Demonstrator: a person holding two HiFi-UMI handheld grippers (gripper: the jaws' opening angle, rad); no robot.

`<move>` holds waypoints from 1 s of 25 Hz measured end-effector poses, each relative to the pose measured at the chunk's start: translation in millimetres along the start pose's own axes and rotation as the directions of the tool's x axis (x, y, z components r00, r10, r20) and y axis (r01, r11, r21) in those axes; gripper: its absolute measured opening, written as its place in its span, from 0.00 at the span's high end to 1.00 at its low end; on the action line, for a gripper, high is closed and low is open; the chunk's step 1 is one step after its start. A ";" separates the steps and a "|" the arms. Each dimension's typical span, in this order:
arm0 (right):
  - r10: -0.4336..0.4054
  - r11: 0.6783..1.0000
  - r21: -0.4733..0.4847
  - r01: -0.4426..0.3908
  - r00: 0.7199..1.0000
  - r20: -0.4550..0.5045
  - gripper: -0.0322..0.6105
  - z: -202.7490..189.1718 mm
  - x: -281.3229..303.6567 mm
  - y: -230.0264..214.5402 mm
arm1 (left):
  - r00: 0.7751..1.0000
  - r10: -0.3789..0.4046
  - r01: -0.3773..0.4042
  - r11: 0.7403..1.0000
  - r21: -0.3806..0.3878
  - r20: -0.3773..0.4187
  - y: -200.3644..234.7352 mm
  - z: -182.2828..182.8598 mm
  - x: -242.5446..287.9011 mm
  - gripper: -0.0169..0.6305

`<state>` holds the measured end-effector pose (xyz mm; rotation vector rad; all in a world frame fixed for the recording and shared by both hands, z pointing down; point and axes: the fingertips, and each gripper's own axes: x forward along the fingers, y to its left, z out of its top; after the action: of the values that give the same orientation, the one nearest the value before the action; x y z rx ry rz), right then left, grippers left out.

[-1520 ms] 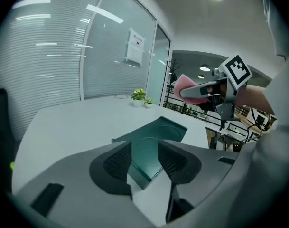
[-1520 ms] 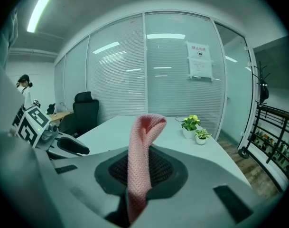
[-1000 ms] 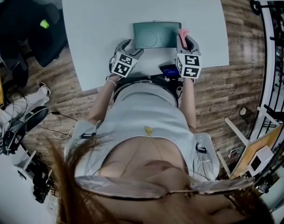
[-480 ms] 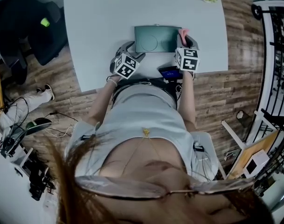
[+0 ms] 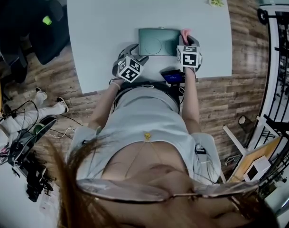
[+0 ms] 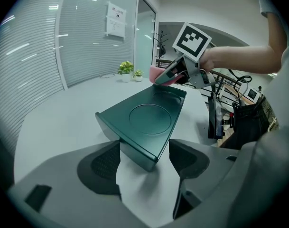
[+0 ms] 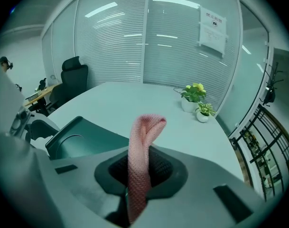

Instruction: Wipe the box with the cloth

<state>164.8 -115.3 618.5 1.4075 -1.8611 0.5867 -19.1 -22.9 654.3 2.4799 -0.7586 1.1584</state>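
Box (image 5: 158,42): one, dark green, with a circle pressed into its lid, lying flat near the desk's (image 5: 111,23) near edge. In the head view its right edge is hidden behind the right gripper (image 5: 187,39), and in the right gripper view only its left part shows past the gripper body.

One pink cloth (image 5: 184,33) is pinched between the right gripper's pressed-together jaws. Its folded top stands up past them at the box's far right corner, and its lower end is lost inside the jaws. Whether it touches the box is hard to tell.

The left gripper (image 5: 137,53) has its jaws spread, with the box's near left corner between them, one side just beside the left jaw.

Two small potted plants (image 7: 194,96) stand at the far right of the desk, cut off by the top edge in the head view.
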 end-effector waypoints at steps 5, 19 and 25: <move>0.007 1.000 -0.003 -0.007 0.999 -0.035 0.87 -1.7 11.4 1.7 | 1.000 -0.011 0.011 1.000 0.000 -0.006 1.7 -0.3 -1.0 0.48; -0.020 1.000 -0.017 0.019 0.997 -0.070 0.87 -2.6 20.5 1.2 | 1.000 -0.019 0.019 1.000 0.014 -0.024 0.3 1.1 -1.6 0.48; -0.038 0.997 -0.067 0.033 0.996 -0.082 0.88 -0.7 19.3 5.2 | 1.000 -0.016 0.016 1.000 0.011 -0.027 1.1 0.2 -1.5 0.48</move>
<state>157.2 -125.3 634.1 1.3504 -1.7703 0.5539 -20.4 -23.3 653.1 2.4700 -0.7251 1.1911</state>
